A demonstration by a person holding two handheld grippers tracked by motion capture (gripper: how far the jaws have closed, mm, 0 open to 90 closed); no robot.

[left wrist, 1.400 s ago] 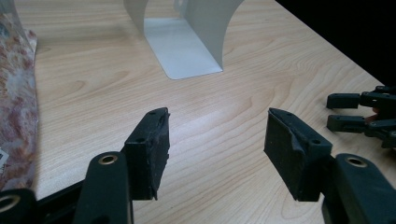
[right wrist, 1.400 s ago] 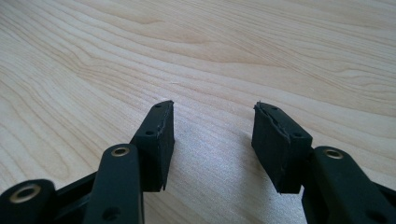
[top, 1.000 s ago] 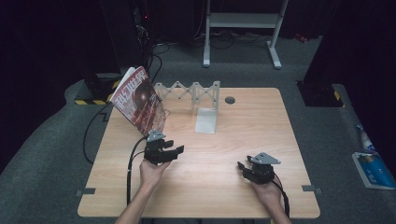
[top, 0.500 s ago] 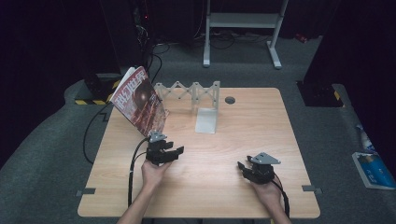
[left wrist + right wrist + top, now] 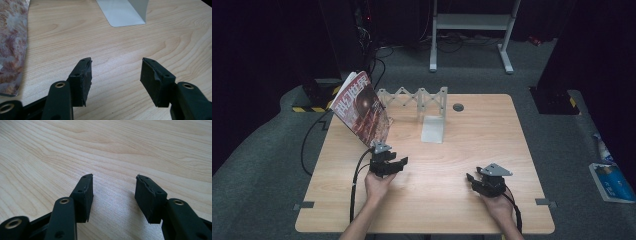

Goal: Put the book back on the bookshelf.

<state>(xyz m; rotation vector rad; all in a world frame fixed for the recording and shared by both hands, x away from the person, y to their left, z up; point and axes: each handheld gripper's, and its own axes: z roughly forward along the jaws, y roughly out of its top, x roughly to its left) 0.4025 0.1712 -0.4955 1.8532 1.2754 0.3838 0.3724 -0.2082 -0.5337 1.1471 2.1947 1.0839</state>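
A magazine with a red and white cover stands tilted at the table's back left, leaning toward a grey folding rack. Its mottled page edge lies left of my left gripper. A white L-shaped bookend stands mid-table, and its flat base lies ahead of that gripper. My left gripper rests low over bare wood just in front of the magazine, jaws open and empty. My right gripper sits near the front right, open over bare wood.
The wooden table has a round cable hole near its back edge. A black cable trails from the left gripper off the front. On the floor are a white stand behind the table and a blue packet at the right.
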